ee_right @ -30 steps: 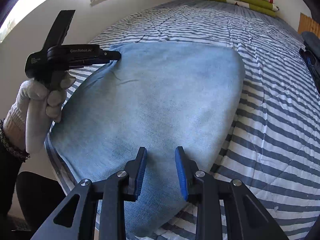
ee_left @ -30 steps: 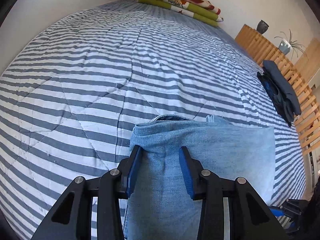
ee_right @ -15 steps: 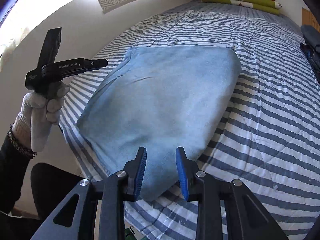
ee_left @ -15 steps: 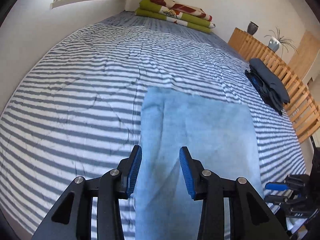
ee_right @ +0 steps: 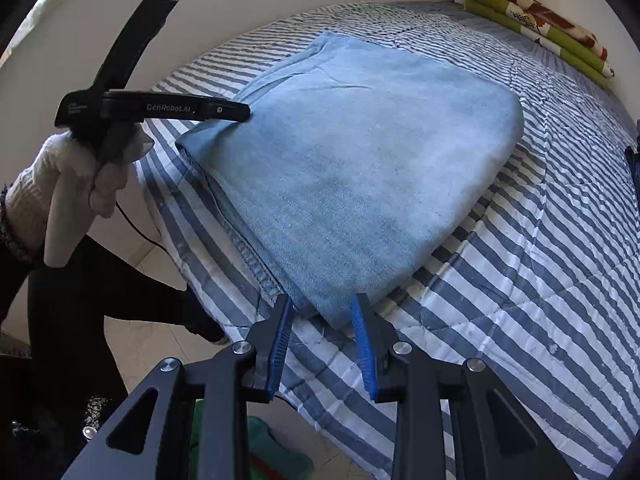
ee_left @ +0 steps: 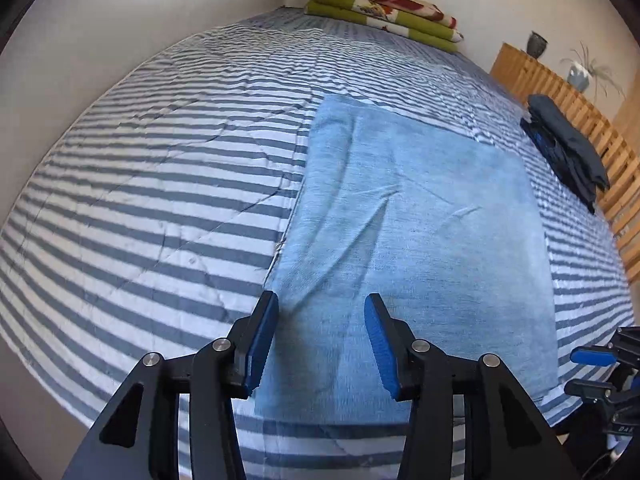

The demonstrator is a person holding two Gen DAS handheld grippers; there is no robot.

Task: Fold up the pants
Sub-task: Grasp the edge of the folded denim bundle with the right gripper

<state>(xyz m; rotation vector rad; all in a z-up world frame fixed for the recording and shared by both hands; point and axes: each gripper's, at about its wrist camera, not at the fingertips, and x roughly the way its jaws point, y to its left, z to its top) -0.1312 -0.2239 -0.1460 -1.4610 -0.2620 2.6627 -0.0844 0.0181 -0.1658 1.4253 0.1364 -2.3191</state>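
Observation:
The light-blue jeans (ee_left: pixel 420 240) lie folded into a flat rectangle on the striped quilt (ee_left: pixel 160 184), near the bed's front edge. My left gripper (ee_left: pixel 320 340) hovers over their near left side. Its jaws are opening and nothing is pinched between them. The right wrist view shows the same folded jeans (ee_right: pixel 360 160), with my right gripper (ee_right: pixel 322 312) just off their nearest corner. Its blue pads stand apart, and the corner shows in the gap without being pressed. A white-gloved hand (ee_right: pixel 80 184) holds the left gripper (ee_right: pixel 240 112) at the jeans' left edge.
Folded green and red blankets (ee_left: pixel 384 12) lie at the bed's far end. Dark clothes (ee_left: pixel 568 152) are piled on a wooden slatted bench (ee_left: pixel 616 208) on the right. The person's black-clad leg (ee_right: pixel 100 280) and tiled floor (ee_right: pixel 160 360) are beside the bed edge.
The left gripper let go of the raised jeans fold and drew back; the jeans now lie flat. The right gripper backed off to the jeans' near corner and rolled.

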